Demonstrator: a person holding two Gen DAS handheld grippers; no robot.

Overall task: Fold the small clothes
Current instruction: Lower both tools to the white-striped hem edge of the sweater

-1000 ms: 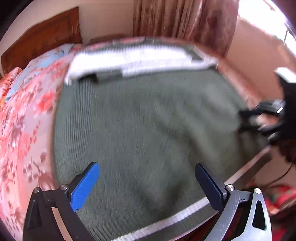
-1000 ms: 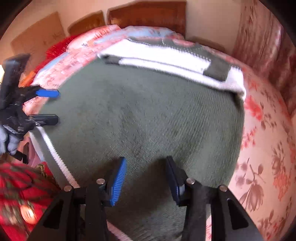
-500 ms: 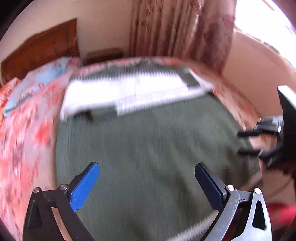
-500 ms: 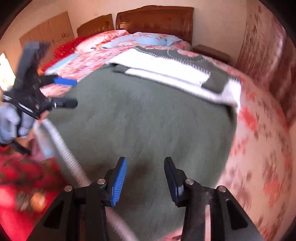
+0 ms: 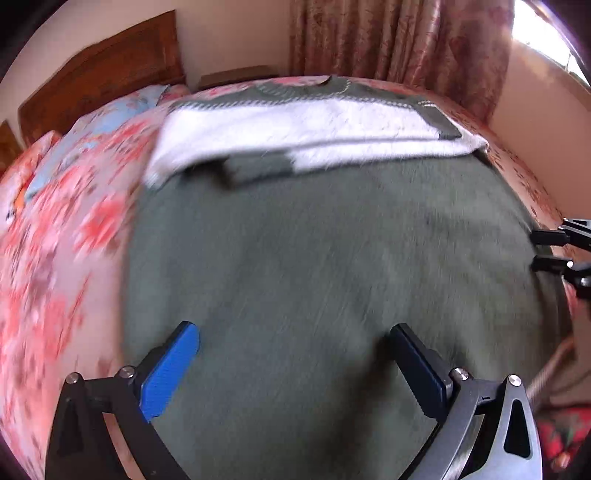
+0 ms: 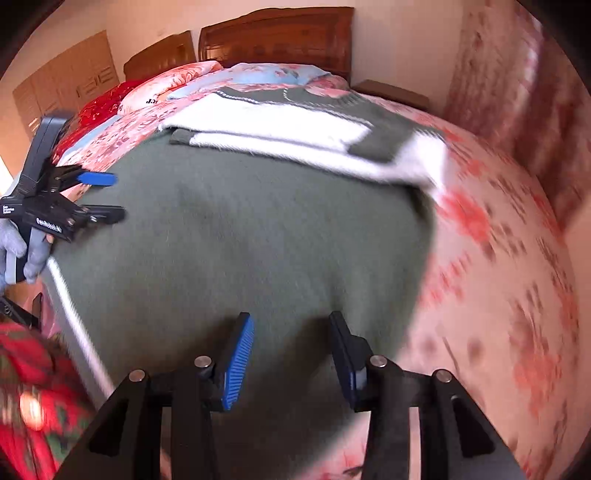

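A dark green knitted sweater (image 5: 314, 240) lies flat on the bed, its white chest band and folded sleeves (image 5: 314, 125) at the far end. My left gripper (image 5: 293, 330) hovers over the sweater's lower body, open wide, with nothing between its blue pads. The right wrist view shows the same sweater (image 6: 240, 240), and my right gripper (image 6: 291, 317) stands open at a narrower gap above the green knit near its right side. Each gripper appears in the other's view: the left gripper (image 6: 107, 195) at the sweater's left edge, the right gripper (image 5: 535, 249) at its right edge.
The bed has a pink floral cover (image 6: 498, 295) around the sweater, with pillows (image 6: 258, 72) and a wooden headboard (image 6: 277, 35) at the far end. Curtains (image 5: 399, 40) hang behind it. The sweater's white-striped hem (image 6: 74, 314) runs along the near bed edge, above red patterned cloth (image 6: 26, 387).
Both grippers have shifted across the sweater's lower part, further from the hem. In the left wrist view the hem has slid out at the lower right. Neither jaw gap has visibly changed.
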